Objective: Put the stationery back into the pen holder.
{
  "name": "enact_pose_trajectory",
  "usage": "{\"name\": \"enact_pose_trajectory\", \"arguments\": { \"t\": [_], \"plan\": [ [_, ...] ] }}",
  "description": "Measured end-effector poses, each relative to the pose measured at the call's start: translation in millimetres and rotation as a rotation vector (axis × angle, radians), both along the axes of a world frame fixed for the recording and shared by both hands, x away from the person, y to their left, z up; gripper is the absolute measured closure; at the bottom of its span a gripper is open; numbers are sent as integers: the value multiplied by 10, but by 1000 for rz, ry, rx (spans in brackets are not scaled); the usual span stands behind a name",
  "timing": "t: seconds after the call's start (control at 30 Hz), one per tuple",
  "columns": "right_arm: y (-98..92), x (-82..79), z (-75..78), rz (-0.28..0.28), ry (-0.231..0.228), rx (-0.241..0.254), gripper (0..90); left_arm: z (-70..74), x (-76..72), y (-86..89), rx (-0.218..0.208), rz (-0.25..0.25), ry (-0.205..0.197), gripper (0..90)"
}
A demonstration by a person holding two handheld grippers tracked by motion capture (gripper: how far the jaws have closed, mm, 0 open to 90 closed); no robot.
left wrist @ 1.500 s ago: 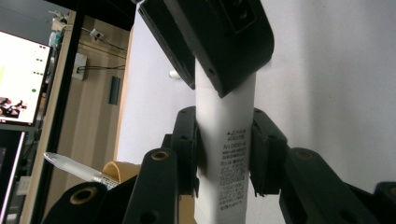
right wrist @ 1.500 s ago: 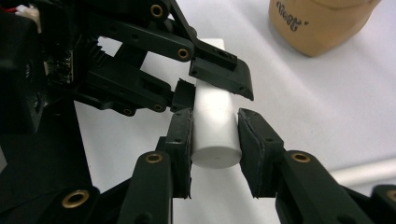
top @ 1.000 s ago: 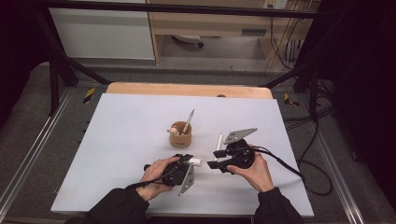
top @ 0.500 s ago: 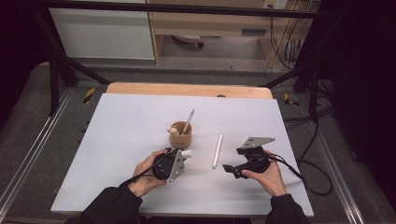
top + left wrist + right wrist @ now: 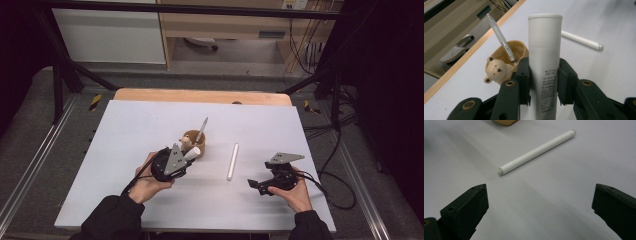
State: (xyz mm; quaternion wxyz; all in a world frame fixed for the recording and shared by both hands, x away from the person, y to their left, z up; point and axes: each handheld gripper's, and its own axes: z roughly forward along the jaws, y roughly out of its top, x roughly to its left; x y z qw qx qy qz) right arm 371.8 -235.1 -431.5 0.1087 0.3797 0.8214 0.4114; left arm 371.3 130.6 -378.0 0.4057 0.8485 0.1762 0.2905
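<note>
My left gripper point(image 5: 176, 165) is shut on a white tube point(image 5: 545, 62) that stands upright between its pads point(image 5: 524, 80). The tube's tip point(image 5: 193, 152) is close to a tan bear-shaped cup point(image 5: 194, 141) holding a clear pen point(image 5: 202, 129). In the left gripper view the cup point(image 5: 499, 68) and its pen point(image 5: 501, 41) sit just behind the tube. A white pen point(image 5: 233, 161) lies flat on the table. My right gripper point(image 5: 257, 185) rests near the front right, back from that pen point(image 5: 537, 151). Its jaws have just been opening and stand wide apart with nothing between them.
The white tabletop point(image 5: 125, 130) has a wooden strip point(image 5: 200, 96) along its far edge. Black cables point(image 5: 335, 180) trail off the right side. Metal frame rails and a cabinet stand beyond the table.
The right gripper let go of the white pen, which now lies on the table, and drew back toward the front right. The left gripper carried the tube up toward the cup.
</note>
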Motion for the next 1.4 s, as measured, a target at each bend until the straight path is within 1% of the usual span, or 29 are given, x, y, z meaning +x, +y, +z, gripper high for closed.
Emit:
{"name": "enact_pose_trajectory", "arguments": {
  "t": [0.07, 0.13, 0.23, 0.27, 0.33, 0.4, 0.43, 0.5, 0.6, 0.63, 0.7, 0.77, 0.83, 0.9, 0.97, 1.07, 1.13, 1.23, 1.4],
  "plan": [
    [-18, -1, -11, -3, -4, -4, 12, 53, 30, 13, -35, 17, 13, 670],
    [-30, -6, -21, -9, 3, -2, 10, 110, 59, 22, -69, 29, 24, 670],
    [-46, -13, -41, -10, 2, -6, 9, 194, 102, 25, -101, 49, 31, 670],
    [-46, -17, -44, -10, 8, -9, 7, 221, 116, 24, -114, 52, 28, 670],
    [-50, -19, -48, -8, 7, -9, 7, 279, 146, 25, -140, 60, 38, 670],
    [-50, -20, -52, -7, 2, -12, 7, 329, 180, 17, -161, 67, 35, 670],
    [-48, -20, -53, -5, 4, -11, 7, 351, 197, 10, -176, 73, 40, 670],
    [-41, -25, -54, -7, 13, -10, 7, 393, 239, -8, -191, 83, 38, 670],
    [-40, -21, -61, -2, 9, -19, 7, 439, 315, -38, -211, 101, 38, 670],
    [-40, -21, -61, -2, 11, -18, 7, 448, 344, -47, -218, 105, 44, 670],
    [-40, -22, -61, -2, 10, -18, 7, 458, 398, -72, -237, 117, 49, 670],
    [-38, -21, -66, 0, 7, -19, 7, 464, 444, -102, -242, 122, 48, 670],
    [-35, -21, -73, 1, 8, -24, 7, 461, 491, -128, -255, 126, 58, 670],
    [-31, -23, -75, 2, 11, -26, 7, 450, 542, -149, -266, 135, 56, 670],
    [-32, -21, -76, 2, 13, -28, 7, 434, 595, -170, -278, 142, 67, 670],
    [-30, -23, -76, 3, 16, -26, 7, 405, 672, -201, -276, 154, 66, 670],
    [-29, -22, -78, 3, 16, -28, 7, 383, 720, -212, -282, 163, 69, 671],
    [-27, -19, -81, 7, 16, -32, 7, 339, 795, -221, -306, 174, 84, 670],
    [-23, -20, -90, 10, 14, -36, 8, 237, 904, -244, -312, 192, 101, 670]
  ]
}}
